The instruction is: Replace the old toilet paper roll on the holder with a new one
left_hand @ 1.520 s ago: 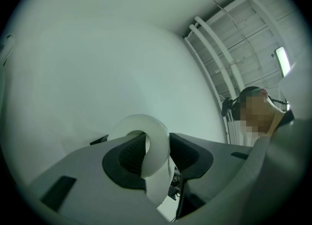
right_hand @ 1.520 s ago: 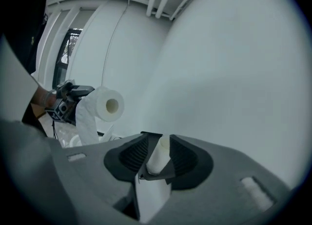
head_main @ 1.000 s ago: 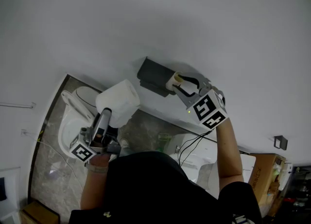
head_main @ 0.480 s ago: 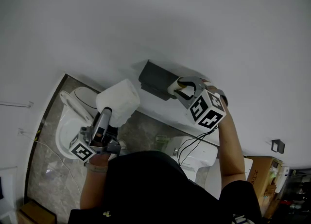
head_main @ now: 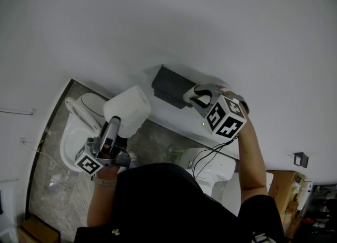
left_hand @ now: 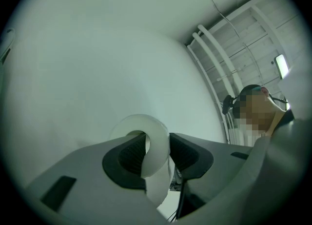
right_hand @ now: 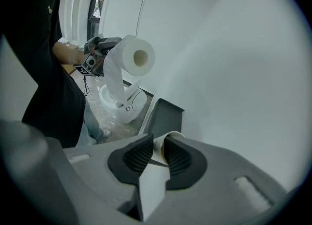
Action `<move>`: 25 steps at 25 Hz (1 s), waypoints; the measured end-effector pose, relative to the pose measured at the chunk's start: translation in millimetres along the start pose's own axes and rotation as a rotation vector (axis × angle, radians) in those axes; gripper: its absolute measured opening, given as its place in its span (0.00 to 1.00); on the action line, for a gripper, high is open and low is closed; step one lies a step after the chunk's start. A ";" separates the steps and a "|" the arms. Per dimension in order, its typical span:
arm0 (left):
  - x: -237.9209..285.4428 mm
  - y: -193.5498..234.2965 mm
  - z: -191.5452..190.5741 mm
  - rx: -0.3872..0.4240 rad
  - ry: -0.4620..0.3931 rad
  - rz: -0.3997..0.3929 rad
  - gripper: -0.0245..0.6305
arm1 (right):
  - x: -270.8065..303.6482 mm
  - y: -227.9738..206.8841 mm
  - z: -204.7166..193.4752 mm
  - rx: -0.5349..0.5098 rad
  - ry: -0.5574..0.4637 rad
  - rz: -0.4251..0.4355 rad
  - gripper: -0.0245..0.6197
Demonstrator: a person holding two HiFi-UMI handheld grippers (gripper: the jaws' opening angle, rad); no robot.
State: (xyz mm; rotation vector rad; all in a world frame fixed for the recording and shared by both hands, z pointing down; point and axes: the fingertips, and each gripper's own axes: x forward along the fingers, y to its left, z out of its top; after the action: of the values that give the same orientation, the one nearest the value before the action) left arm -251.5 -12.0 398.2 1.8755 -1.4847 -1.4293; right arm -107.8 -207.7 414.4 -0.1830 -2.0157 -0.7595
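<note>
Bathroom: plain white wall, grey marble floor, white toilet down at the left. A dark grey paper holder is fixed on the wall.

The old roll sits at the holder's right end. It is almost bare, a yellowish core with a last wrap of paper. The right gripper is on it. Its jaws have just been closing, and the roll's wall is now pinched between the pads. A loose sheet hangs down from between the jaws.

The left gripper is clamped on the wall of the new roll, one jaw inside the core hole and one outside. This full roll is held up left of the holder, well apart from it, above the toilet. Its tail dangles.

Step in hand, as I judge it: taking the old roll off.
- Keep the pinch just firm enough, since a thin core probably crushes and slips.
- Draw the roll along the holder's bar toward its open end, not straight out from the wall. The bar itself is hidden, so go slowly and feel for a snag.
- Watch that the loose sheet doesn't catch on the holder's edge.
- Keep the new roll parked off to the side, with its tail clear of the toilet bowl, until the holder is free.
</note>
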 end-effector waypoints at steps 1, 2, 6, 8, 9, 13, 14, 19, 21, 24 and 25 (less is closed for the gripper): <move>-0.7 1.1 0.6 -0.002 -0.002 0.000 0.28 | 0.2 -0.4 -0.1 0.000 0.002 -0.003 0.15; -1.0 2.0 0.9 -0.003 -0.002 0.000 0.28 | 0.2 -1.6 -0.7 0.000 0.005 -0.012 0.14; -0.5 0.5 -1.5 -0.005 0.003 -0.002 0.28 | -5.6 -7.6 -6.2 0.022 0.002 -0.063 0.07; 0.9 -1.7 -2.6 -0.011 0.003 -0.006 0.28 | -13.5 -9.8 -6.7 0.047 -0.021 -0.083 0.07; 1.8 -2.9 -3.1 -0.013 0.006 -0.009 0.28 | -18.9 -11.1 -6.3 0.060 -0.036 -0.095 0.08; 6.7 -7.1 -2.8 -0.016 0.022 -0.020 0.28 | -44.5 -15.6 -1.1 0.156 -0.151 -0.147 0.07; 8.6 -8.0 -2.9 -0.016 0.025 -0.021 0.28 | -51.5 -15.6 -1.1 0.195 -0.190 -0.157 0.07; 21.3 -15.3 -9.6 -0.016 0.055 -0.033 0.28 | -86.8 -6.0 -15.1 0.357 -0.360 -0.198 0.07; 27.0 -16.8 -12.9 -0.015 0.073 -0.037 0.28 | -95.4 1.1 -23.4 0.419 -0.408 -0.220 0.07; 34.2 -18.0 -19.6 -0.014 0.106 -0.045 0.28 | -105.1 12.7 -36.8 0.501 -0.449 -0.261 0.07; 36.2 -17.1 -21.9 -0.014 0.117 -0.046 0.28 | -107.4 16.9 -41.6 0.524 -0.459 -0.275 0.07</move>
State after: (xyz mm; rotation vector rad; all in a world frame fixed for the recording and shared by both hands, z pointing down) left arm -226.0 -43.5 377.0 1.9608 -1.3814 -1.3218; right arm -11.9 -200.3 348.9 0.2523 -2.6417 -0.3420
